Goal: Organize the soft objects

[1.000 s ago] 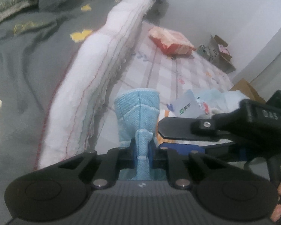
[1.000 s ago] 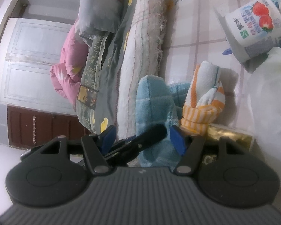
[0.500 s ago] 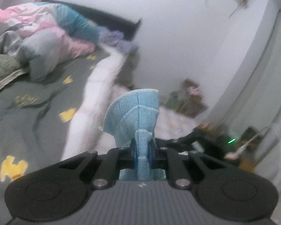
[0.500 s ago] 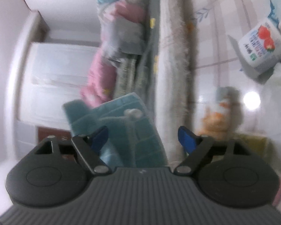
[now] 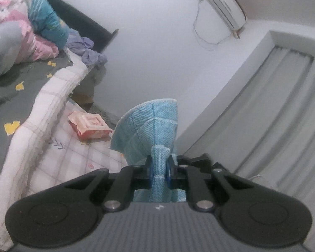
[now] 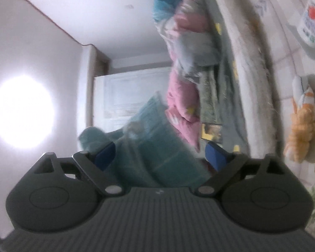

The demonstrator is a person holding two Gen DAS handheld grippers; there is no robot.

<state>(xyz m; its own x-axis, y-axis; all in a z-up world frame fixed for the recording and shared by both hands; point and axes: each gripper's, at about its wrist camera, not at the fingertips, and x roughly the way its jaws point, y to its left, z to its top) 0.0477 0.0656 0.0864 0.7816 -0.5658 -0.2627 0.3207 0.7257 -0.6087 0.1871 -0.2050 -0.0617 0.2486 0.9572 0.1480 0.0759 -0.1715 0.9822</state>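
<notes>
My left claw [image 5: 159,171] pinches the folded blue cloth [image 5: 151,130] aloft beside the bed [image 5: 27,96], presumably to keep its fold, while my right claw [image 6: 160,154] is opening, cloth between unpressed pads.

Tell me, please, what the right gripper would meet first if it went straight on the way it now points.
Probably the blue towel: its blurred cloth lies between the right gripper's opening fingers, untouched by them. Behind it are the pink quilt and white door; depth is unclear.
</notes>
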